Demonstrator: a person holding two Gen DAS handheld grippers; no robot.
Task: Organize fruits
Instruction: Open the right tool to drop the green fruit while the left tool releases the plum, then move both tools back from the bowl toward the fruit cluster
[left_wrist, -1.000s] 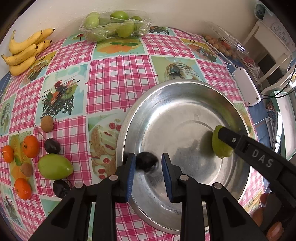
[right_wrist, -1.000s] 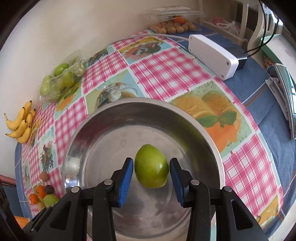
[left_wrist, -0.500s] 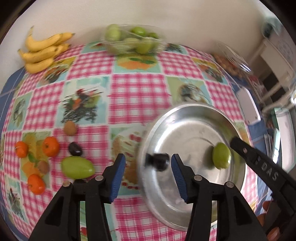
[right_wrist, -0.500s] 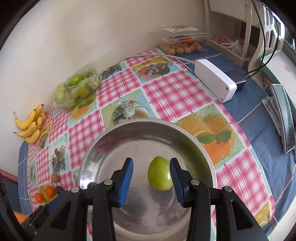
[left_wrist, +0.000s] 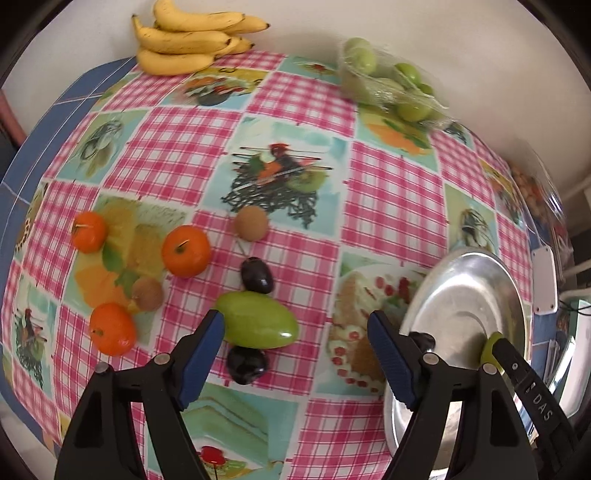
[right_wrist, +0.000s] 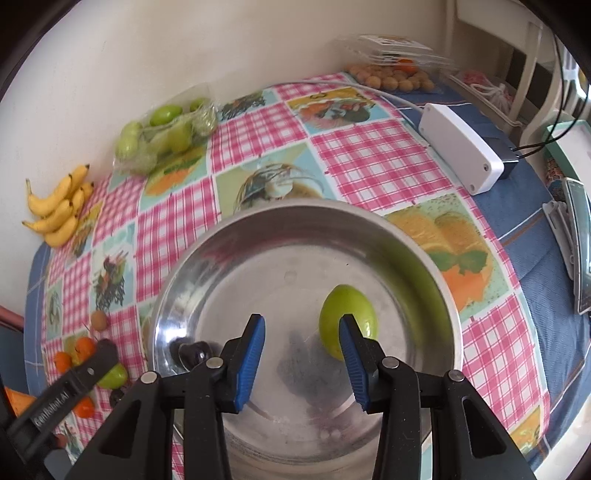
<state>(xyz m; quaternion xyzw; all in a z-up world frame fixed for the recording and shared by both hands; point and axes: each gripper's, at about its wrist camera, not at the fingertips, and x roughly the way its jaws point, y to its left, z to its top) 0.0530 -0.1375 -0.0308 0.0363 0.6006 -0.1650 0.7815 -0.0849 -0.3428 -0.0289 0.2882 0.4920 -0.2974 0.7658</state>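
Left gripper (left_wrist: 295, 354) had swung away from the steel bowl (right_wrist: 448, 295) in the last second and now hung over the loose fruit, jaws wide apart and empty; half a second before it had been over the bowl's near-left rim with a dark plum just released between its pads; that plum (right_wrist: 194, 352) now lay inside the bowl against the left wall. Right gripper (right_wrist: 302, 360) had likewise let go: a second ago its pads bracketed the green fruit (right_wrist: 347, 319), now they stood apart and empty, the fruit resting on the bowl floor just beyond the right pad. Judgement: two pieces delivered, both tools free, left one lined up for the next pick.

Nearest the left gripper: a second dark plum (left_wrist: 246, 363) touching the large green mango (left_wrist: 256, 325), a third plum (left_wrist: 257, 275) just behind it; further left, three tangerines (left_wrist: 186, 251) and two small brown fruits (left_wrist: 252, 223); all near the left edge of the table.

Table carried a pink-check cloth (left_wrist: 388, 192) with printed food panels; blue cloth beneath showed at the edges. Against the far wall: a banana bunch (left_wrist: 188, 40) and a wrapped tray of green fruit (left_wrist: 388, 88); at the right, a white plastic box (right_wrist: 461, 146) with a cable, a clear punnet of small tan fruit (right_wrist: 391, 75); beyond, white chair legs.
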